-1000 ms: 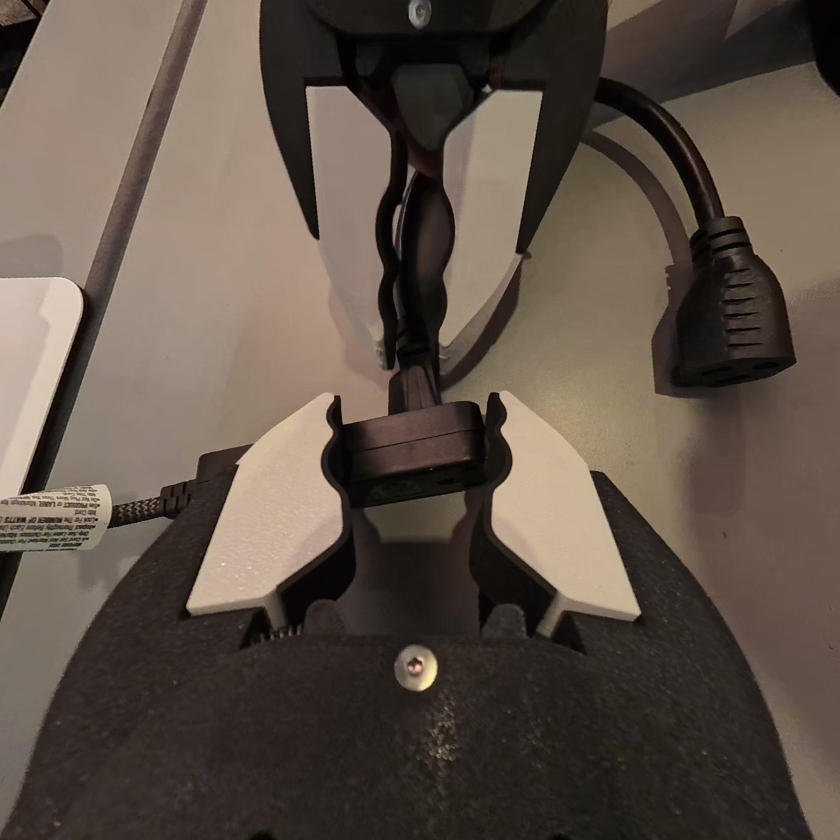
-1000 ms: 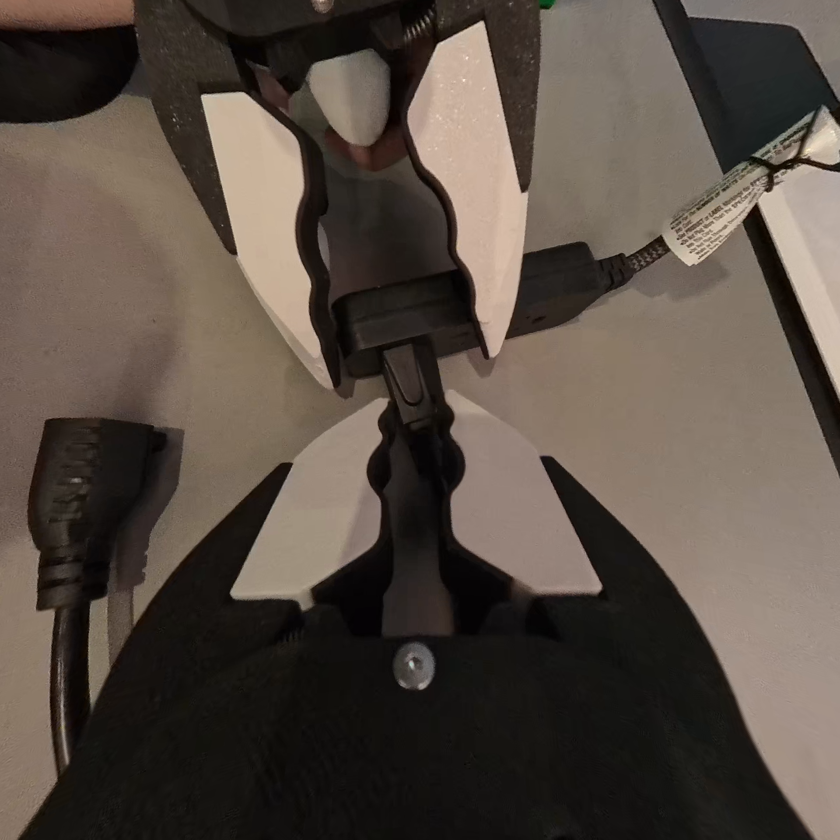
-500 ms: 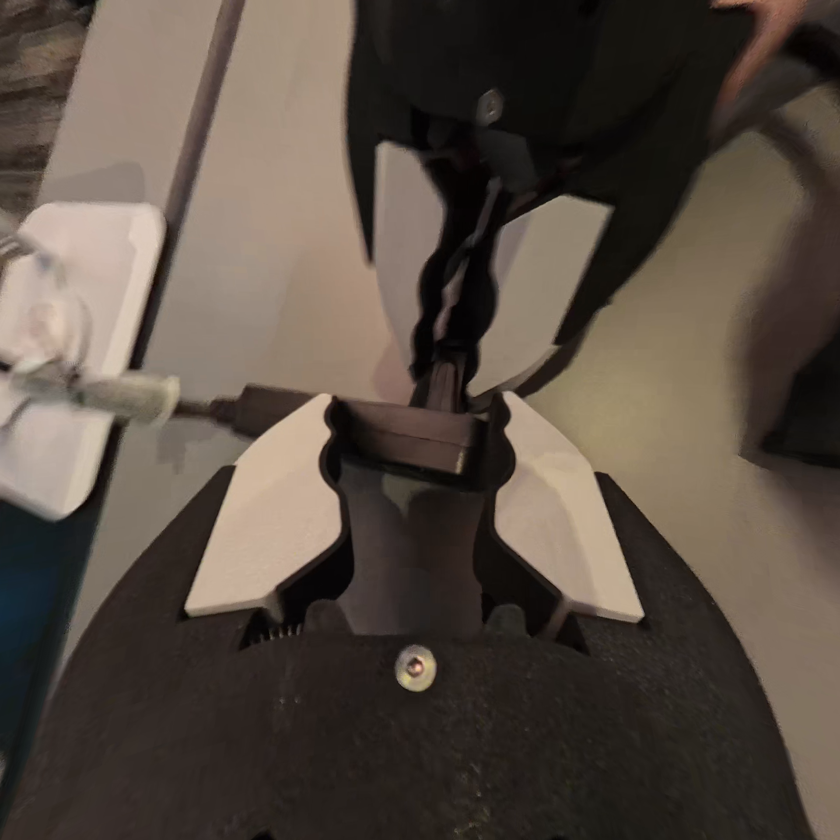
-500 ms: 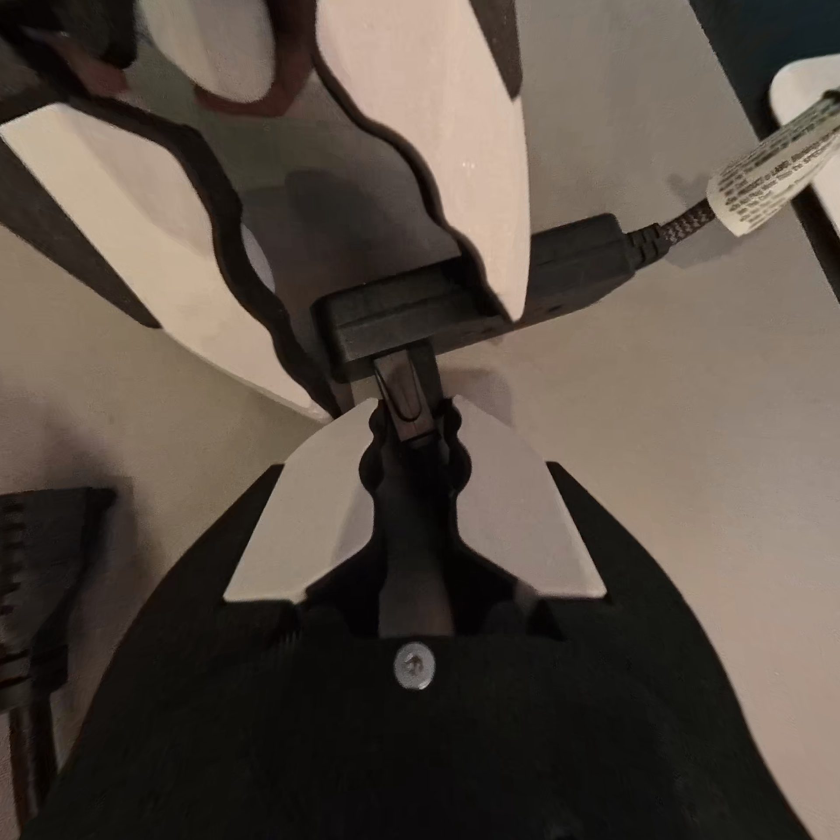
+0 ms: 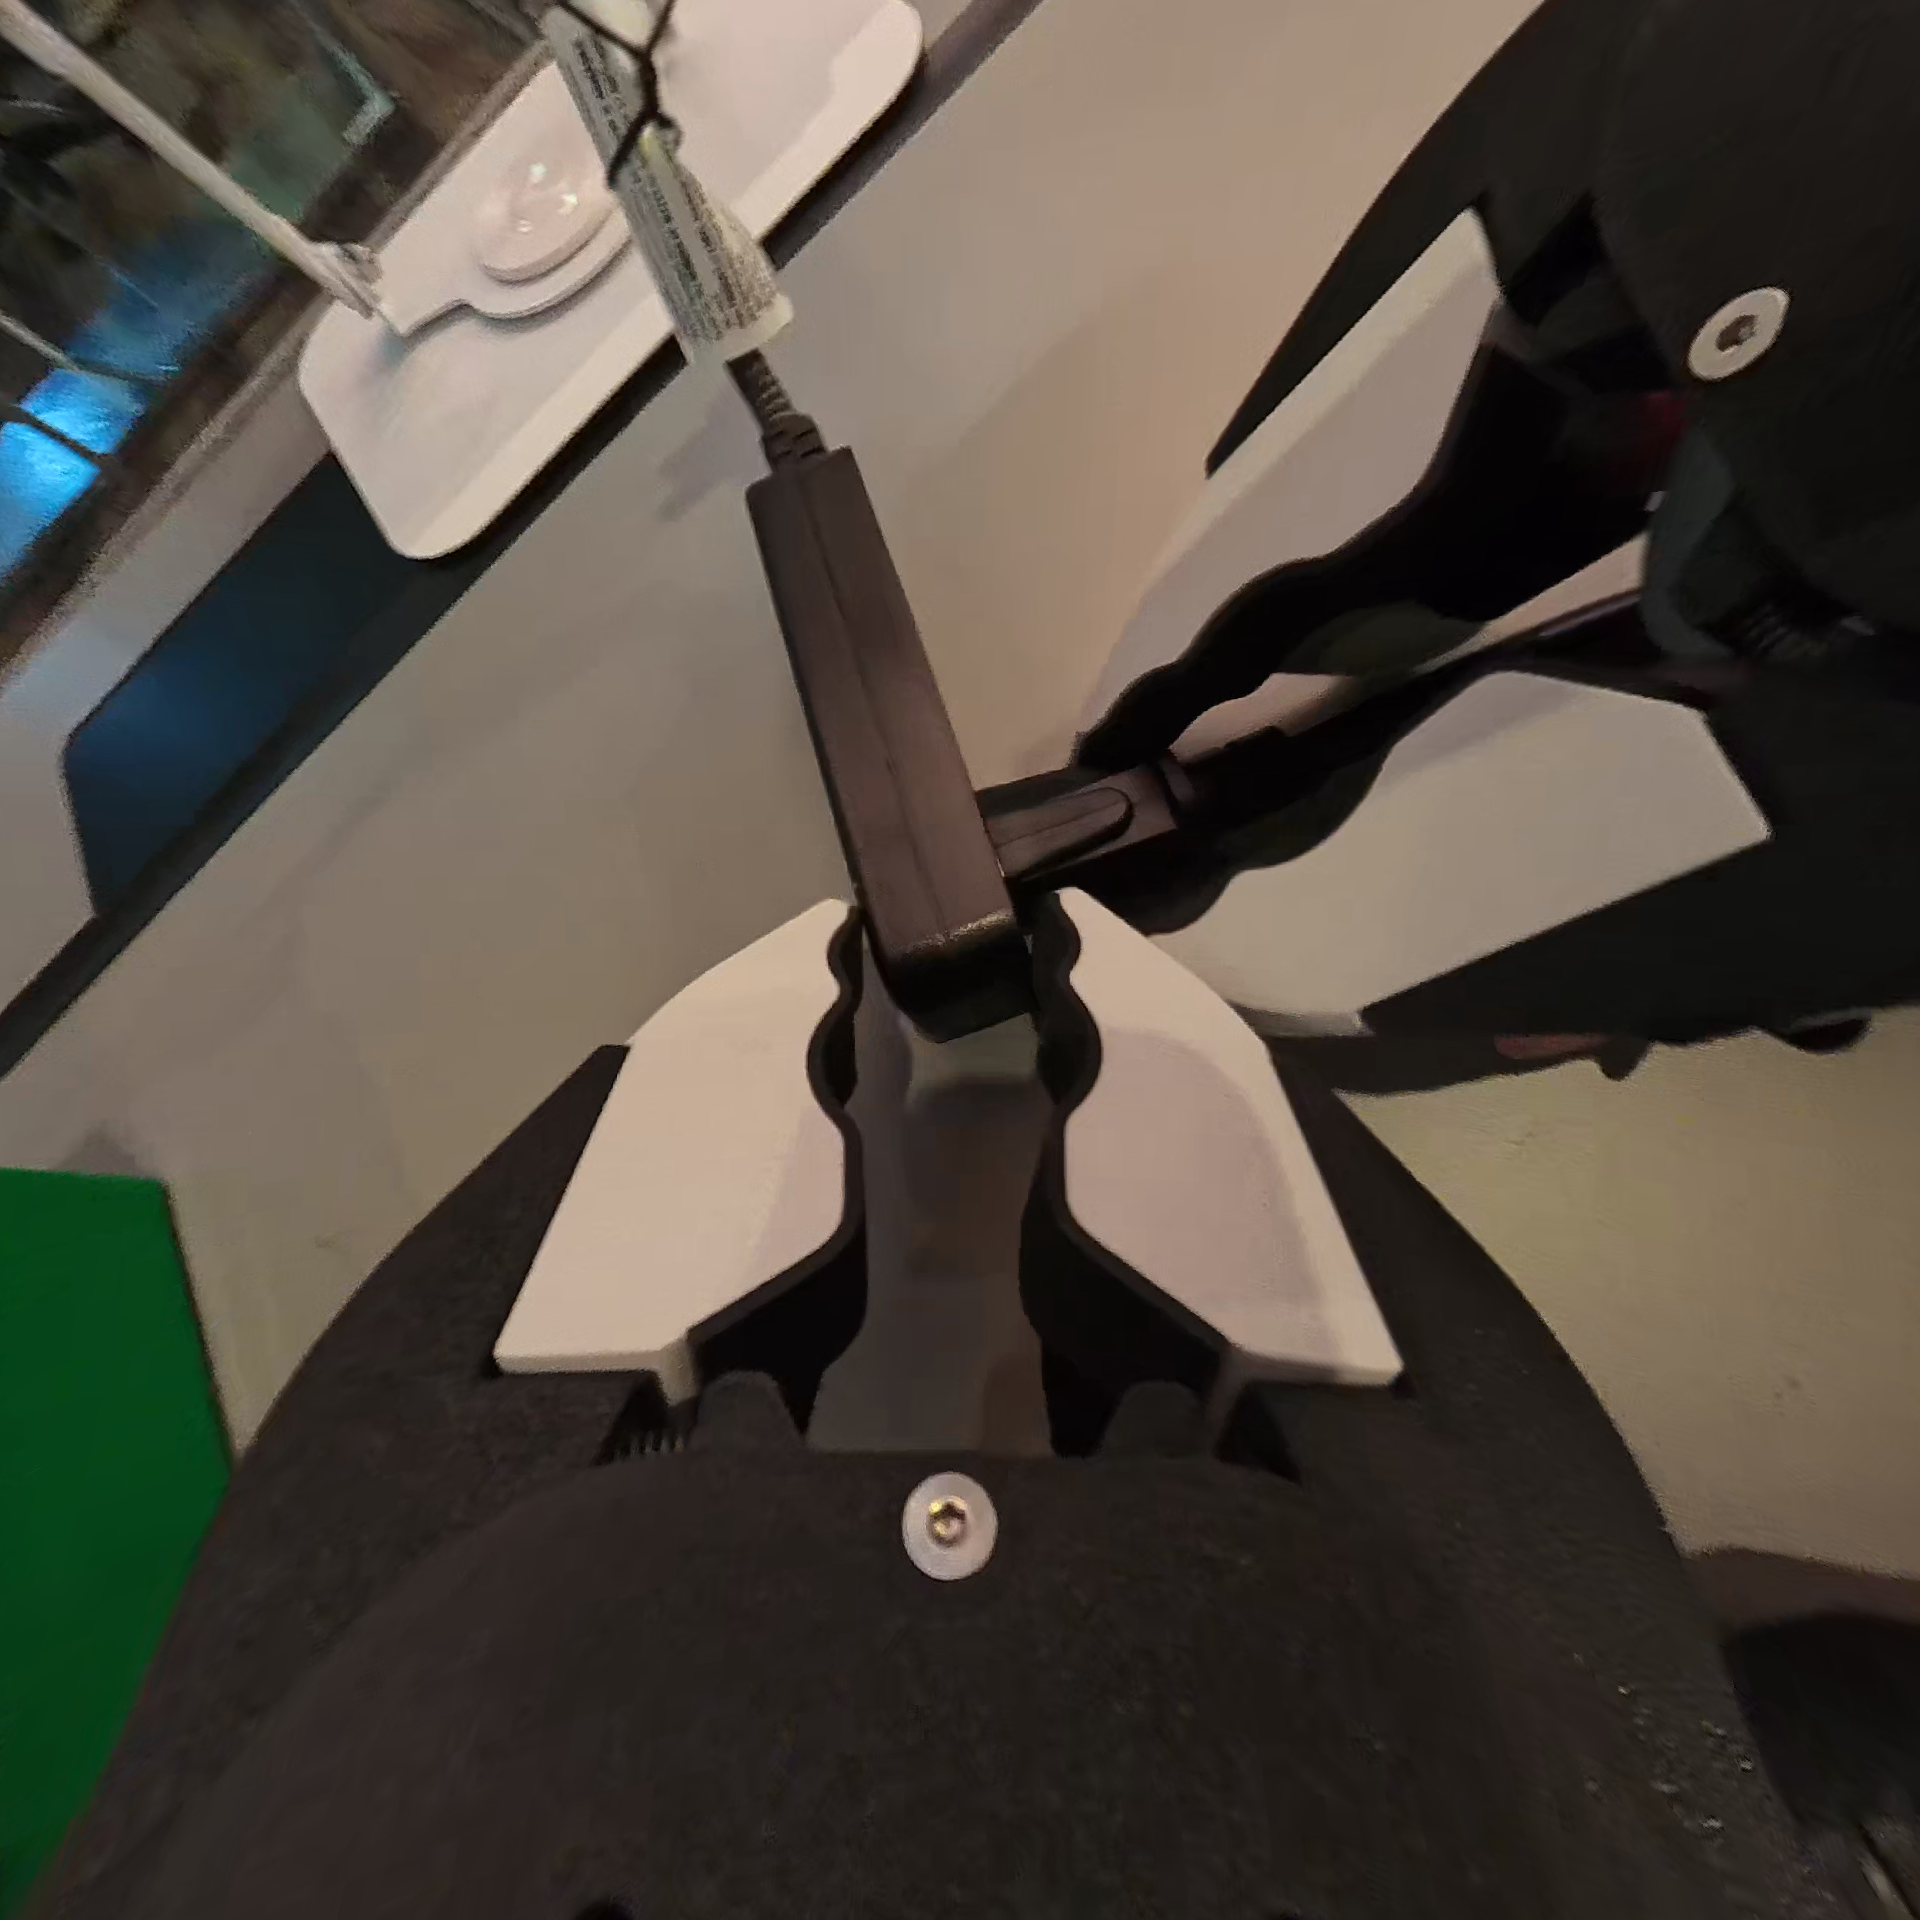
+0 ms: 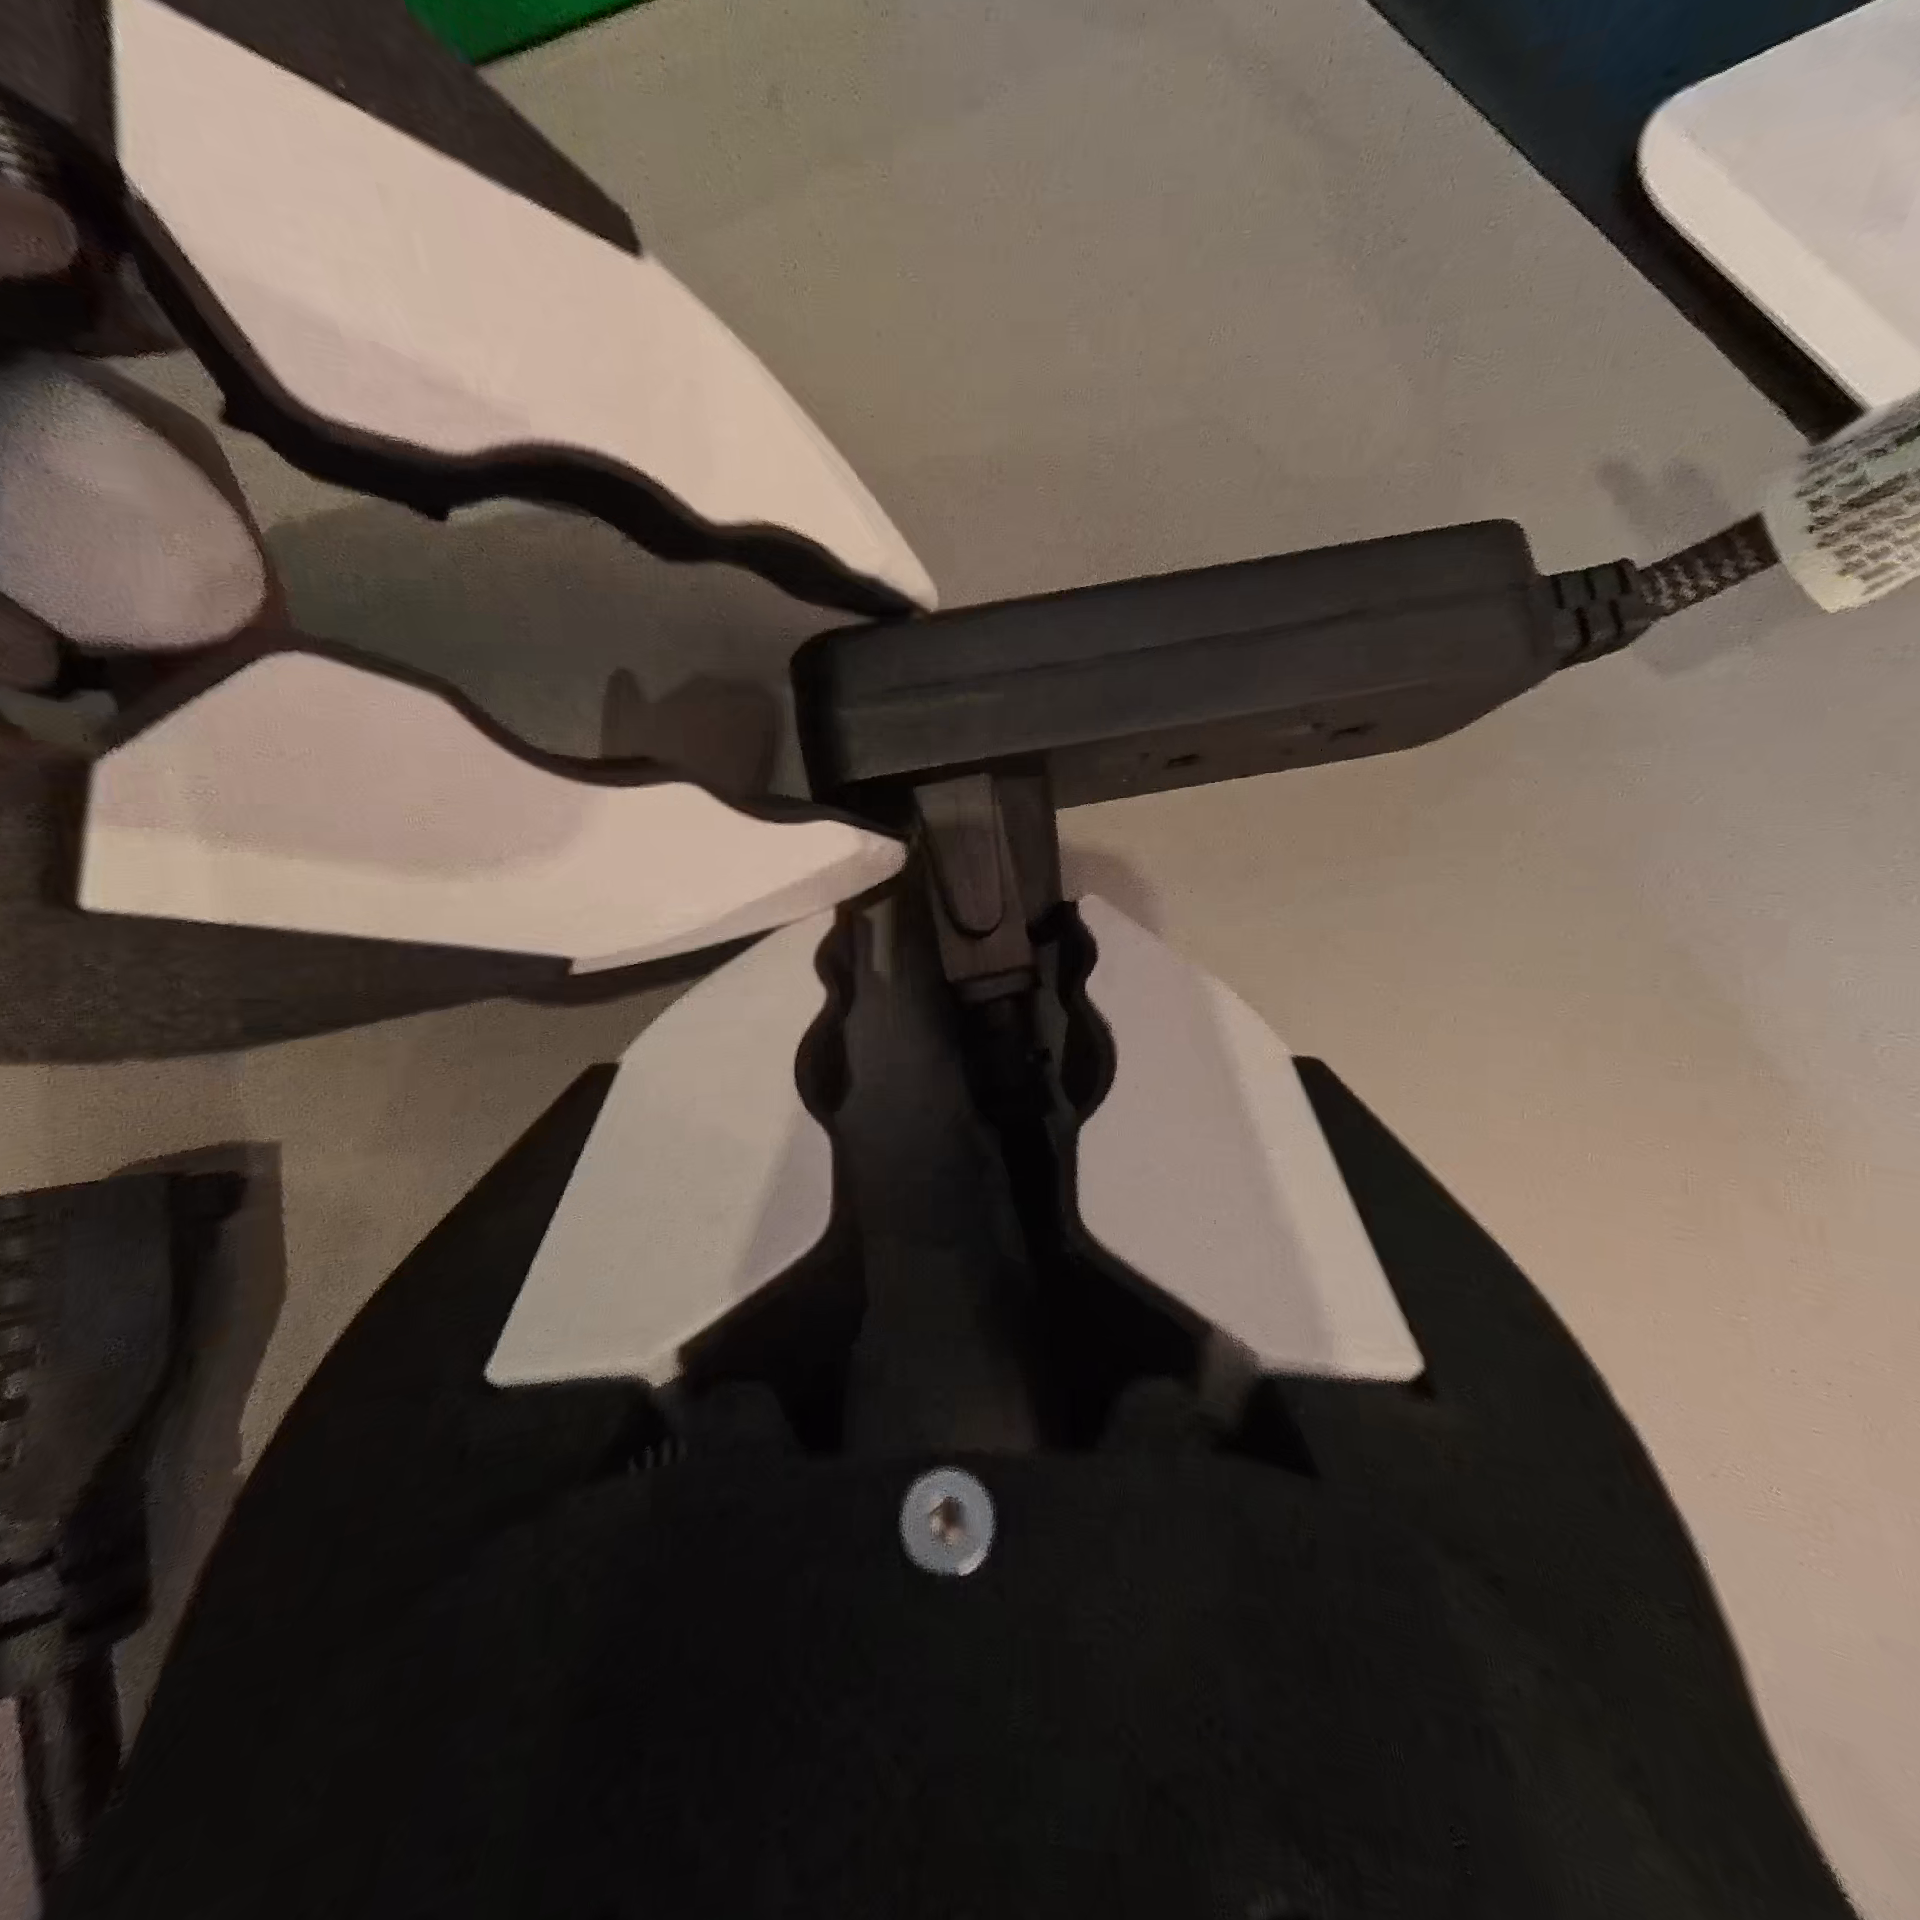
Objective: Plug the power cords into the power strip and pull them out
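The black power strip [image 5: 883, 727] runs away from my left gripper [image 5: 948, 935], which is shut on its near end. Its braided cord with a white label [image 5: 707, 260] leads off to the upper left. A black plug [image 5: 1060, 821] sits in the strip's side. My right gripper [image 5: 1122, 831] comes in from the right, shut on that plug. In the right wrist view, my right gripper [image 6: 971, 925] holds the plug [image 6: 971, 862] under the strip [image 6: 1164, 675]. The left gripper [image 6: 904, 722] clamps the strip's left end.
A white flat pad [image 5: 582, 260] lies past the table's dark gap and also shows in the right wrist view [image 6: 1787, 208]. A green box [image 5: 83, 1455] stands at the left. Another black cord's socket end [image 6: 83, 1403] lies at the lower left on the grey table [image 6: 1351, 364]. Less than 4 cm separates the two grippers' tips.
Both grippers have swung round with the strip and plug. The strip lay crosswise between my left fingers; now it points away along them. The plug has stayed in the strip.
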